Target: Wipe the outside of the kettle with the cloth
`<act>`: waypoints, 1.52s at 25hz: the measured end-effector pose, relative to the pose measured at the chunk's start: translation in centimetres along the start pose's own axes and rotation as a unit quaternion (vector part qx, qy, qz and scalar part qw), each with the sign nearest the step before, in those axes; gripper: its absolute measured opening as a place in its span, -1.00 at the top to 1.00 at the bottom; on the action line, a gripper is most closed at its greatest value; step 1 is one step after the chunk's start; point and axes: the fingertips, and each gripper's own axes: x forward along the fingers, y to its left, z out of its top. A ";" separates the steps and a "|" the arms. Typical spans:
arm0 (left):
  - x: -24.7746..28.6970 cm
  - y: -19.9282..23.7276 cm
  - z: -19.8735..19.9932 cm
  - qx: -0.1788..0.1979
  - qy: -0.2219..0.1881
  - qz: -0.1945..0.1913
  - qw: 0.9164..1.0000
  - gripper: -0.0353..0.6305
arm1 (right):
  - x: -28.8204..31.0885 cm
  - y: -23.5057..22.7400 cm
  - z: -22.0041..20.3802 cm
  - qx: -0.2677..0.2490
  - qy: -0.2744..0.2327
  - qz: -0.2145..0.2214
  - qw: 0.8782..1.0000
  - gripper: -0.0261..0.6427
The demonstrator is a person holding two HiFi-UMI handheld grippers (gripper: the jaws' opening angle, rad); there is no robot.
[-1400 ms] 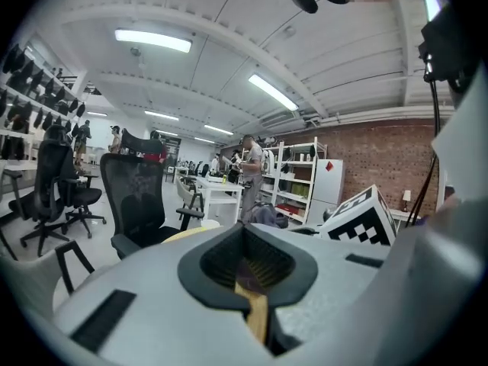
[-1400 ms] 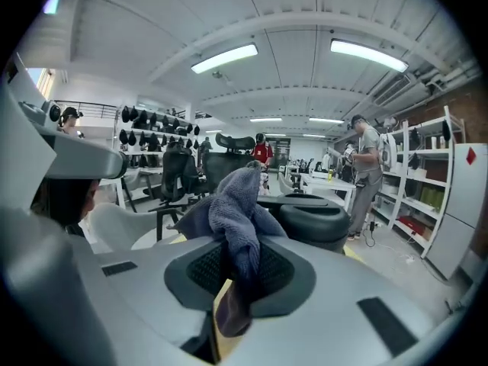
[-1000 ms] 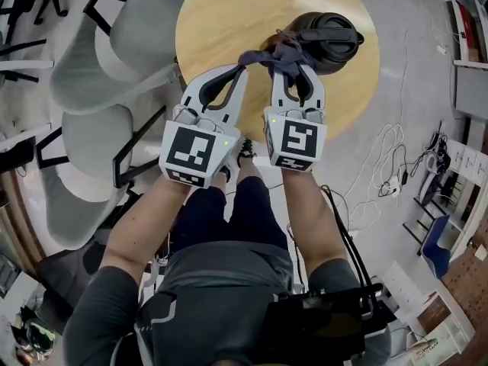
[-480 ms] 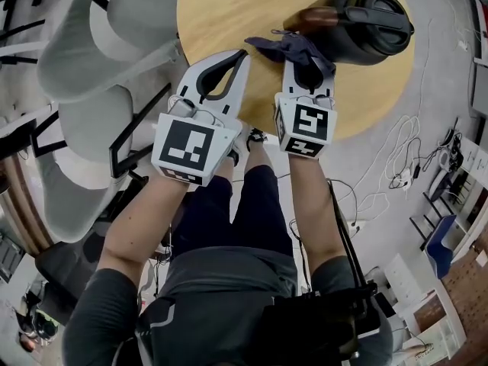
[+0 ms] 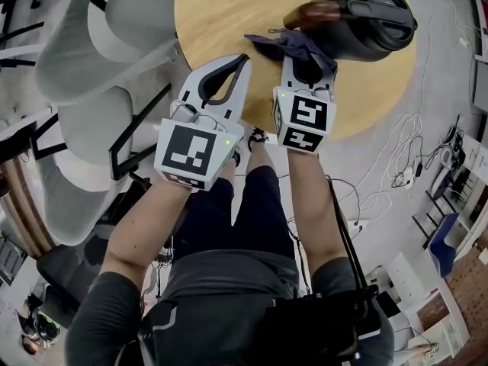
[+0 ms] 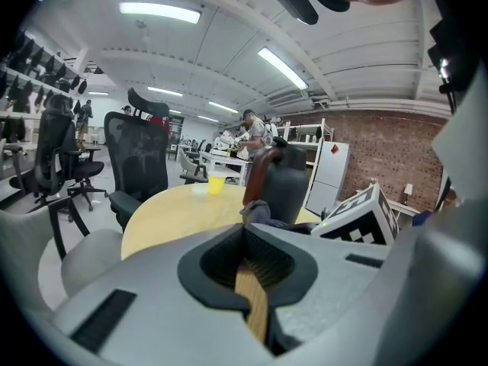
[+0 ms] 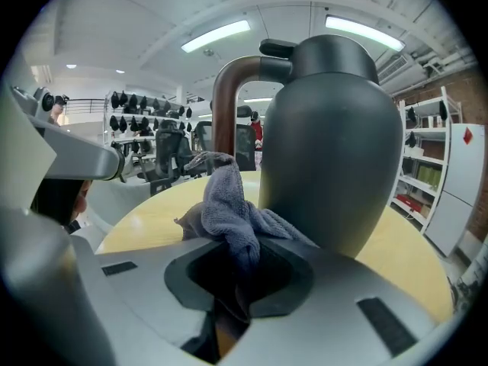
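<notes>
The right gripper had its fingers clamped on the cloth, a bluish-grey bundle that bunched up out of the grip and flopped toward the kettle. The kettle stood upright near the far edge of the round wooden surface, dark-bodied with a brown handle turned toward the person.

From the right gripper view, the cloth sat low against the kettle, right by the foot of the handle. It looked to be touching or just shy of touching the wall there, and I could not say which. The right gripper pointed straight at the lower body.

The left gripper hovered beside it over the near edge of the surface. Its fingers were pressed together with nothing between them, only a sliver of wood showing through in the left gripper view. It was not steadying the kettle, which stood free.

So where did that leave the job? The cloth was picked up and brought to the kettle, so that part was done. By my reading the wipe itself was at most under way on the near, lower side. The far side, the shoulder, the lid area and the spout side all appeared to be ahead. No smear or streak showed on the matte body, so nothing revealed how much had been covered.

A yellow cup stood farther off on the surface, well clear of all this.
</notes>
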 end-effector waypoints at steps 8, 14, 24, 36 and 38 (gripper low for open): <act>-3.8 -0.3 3.6 0.013 -0.013 0.006 1.000 0.87 | -3.3 0.6 1.7 0.002 -0.008 0.035 0.999 0.72; -8.0 -1.0 7.2 0.021 -0.027 -0.011 0.999 0.87 | -8.7 1.3 6.1 0.004 -0.028 0.033 0.999 0.71; -13.0 -2.5 16.9 0.060 -0.106 -0.009 0.992 0.87 | -18.0 1.0 15.0 -0.010 -0.092 0.044 0.995 0.71; -17.5 -5.1 23.3 0.083 -0.130 -0.037 0.987 0.87 | -28.2 -3.0 22.8 -0.001 -0.149 0.038 0.988 0.71; -17.8 -5.5 24.5 0.089 -0.140 -0.039 0.985 0.87 | -29.2 -3.9 24.0 0.003 -0.161 0.042 0.986 0.71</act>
